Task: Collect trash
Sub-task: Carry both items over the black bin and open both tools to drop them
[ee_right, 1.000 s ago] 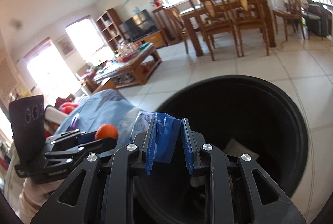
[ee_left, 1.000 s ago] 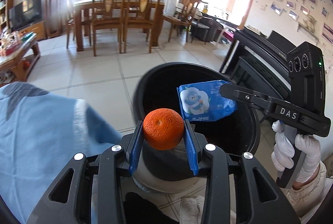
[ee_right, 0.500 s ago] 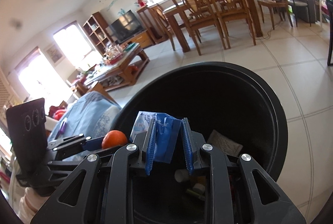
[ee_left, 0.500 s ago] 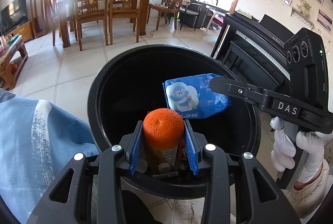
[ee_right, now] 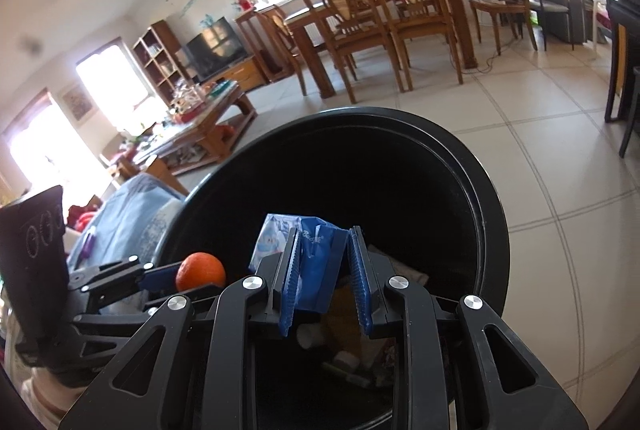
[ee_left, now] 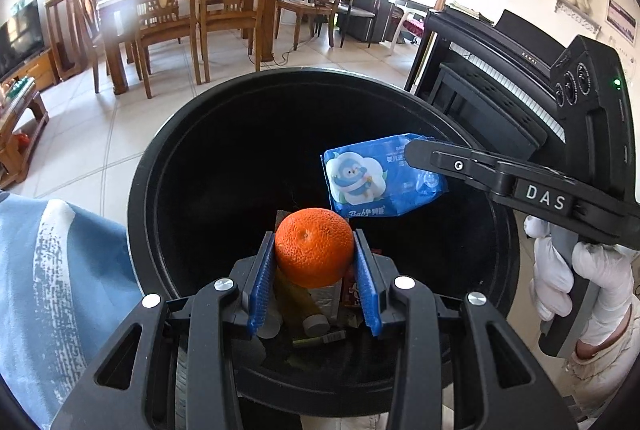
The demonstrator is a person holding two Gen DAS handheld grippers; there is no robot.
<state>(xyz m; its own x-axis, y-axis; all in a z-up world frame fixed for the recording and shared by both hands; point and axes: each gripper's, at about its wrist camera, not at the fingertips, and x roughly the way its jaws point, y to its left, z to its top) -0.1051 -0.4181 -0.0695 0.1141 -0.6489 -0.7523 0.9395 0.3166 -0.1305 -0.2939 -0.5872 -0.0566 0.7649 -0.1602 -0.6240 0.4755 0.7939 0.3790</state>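
1. Left wrist view: a tiled floor (ee_left: 100, 150) spreads wide and bare beyond the far rim of the bin, out to a dining table with wooden chairs (ee_left: 224, 6); a black piano (ee_left: 500, 78) stands just beside the bin's right edge, and a blue cloth (ee_left: 52, 290) lies against its left edge.
2. A round black trash bin (ee_left: 168, 158) fills the middle of both views, its mouth open upward. At its bottom lies trash: a white cap, a pale cup, a red wrapper and a thin green stick, all in shadow.
3. The right gripper (ee_right: 323, 270) reaches in over the bin's right rim, held by a white-gloved hand (ee_left: 576, 282). Its blue pads pinch a blue wipes packet (ee_left: 376, 182), which hangs over the bin's open mouth, inside the rim line.
4. The left gripper (ee_left: 314, 270) comes over the near rim, its blue pads pressed on both sides of an orange (ee_left: 314, 246). The fruit sits above the bin's interior, near the near edge and lower left of the packet, with a gap between them.
5. In the right wrist view, the orange (ee_right: 200, 270) shows just inside the bin's left rim.
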